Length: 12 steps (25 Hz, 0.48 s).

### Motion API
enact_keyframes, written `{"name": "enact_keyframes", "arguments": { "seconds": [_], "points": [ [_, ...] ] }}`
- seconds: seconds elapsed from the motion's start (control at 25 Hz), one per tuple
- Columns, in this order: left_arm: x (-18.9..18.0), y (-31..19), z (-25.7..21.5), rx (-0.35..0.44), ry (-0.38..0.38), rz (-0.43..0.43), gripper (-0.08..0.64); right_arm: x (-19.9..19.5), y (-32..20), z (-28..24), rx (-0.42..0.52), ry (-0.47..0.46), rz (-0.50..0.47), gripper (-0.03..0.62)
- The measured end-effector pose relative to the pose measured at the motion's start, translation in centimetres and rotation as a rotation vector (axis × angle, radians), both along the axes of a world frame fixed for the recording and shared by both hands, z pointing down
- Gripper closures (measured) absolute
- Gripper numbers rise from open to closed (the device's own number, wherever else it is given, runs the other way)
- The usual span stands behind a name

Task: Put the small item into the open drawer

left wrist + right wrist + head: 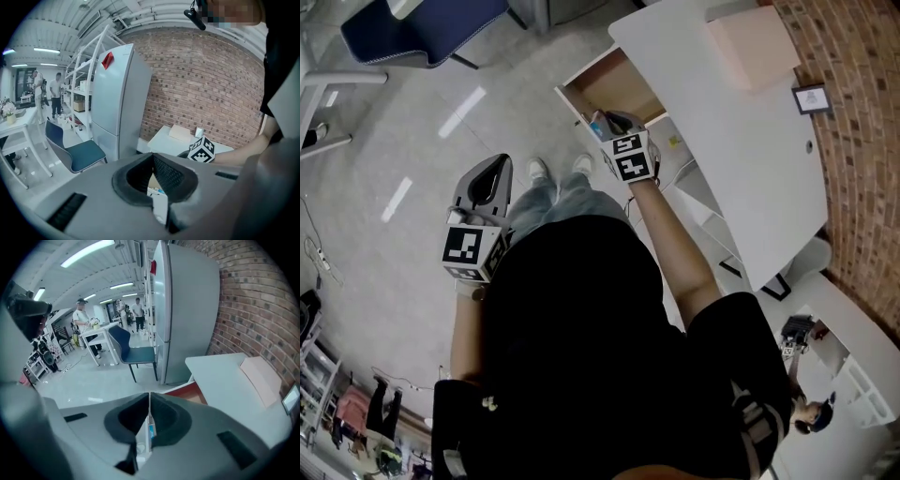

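Note:
The open drawer [619, 86], wooden inside, juts from the white desk [741, 150] towards the person's feet. A small white item with a blue patch [599, 127] lies at the drawer's near end. It also shows through the hollow of the right jaws, the item [151, 431] lying below them. My right gripper [617, 120] hangs just above it, jaws shut tip to tip with nothing between them, as the right gripper [149, 397] view confirms. My left gripper [499, 165] is held over the floor to the left, shut and empty. In its own view the left gripper [152, 157] points at the drawer.
A pale flat box [755, 42] and a small picture frame [811, 97] lie on the desk by the brick wall. A blue chair [422, 28] stands on the grey floor at the far left. A tall grey fridge [187, 310] stands beyond the desk.

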<state>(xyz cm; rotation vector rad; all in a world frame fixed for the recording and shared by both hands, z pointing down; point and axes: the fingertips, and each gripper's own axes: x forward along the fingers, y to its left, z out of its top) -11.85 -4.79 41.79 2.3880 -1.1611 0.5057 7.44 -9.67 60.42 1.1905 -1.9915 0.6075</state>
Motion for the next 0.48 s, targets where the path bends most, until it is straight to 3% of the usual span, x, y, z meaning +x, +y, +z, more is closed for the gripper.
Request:
{"name": "enact_keyframes", "arguments": {
  "seconds": [0.48],
  "points": [
    [1.5,-3.7,-2.7,0.108,0.067,0.057,0.557,-0.7,-0.1,-13.9,0.240,-0.118,0.014,0.580]
  ]
}}
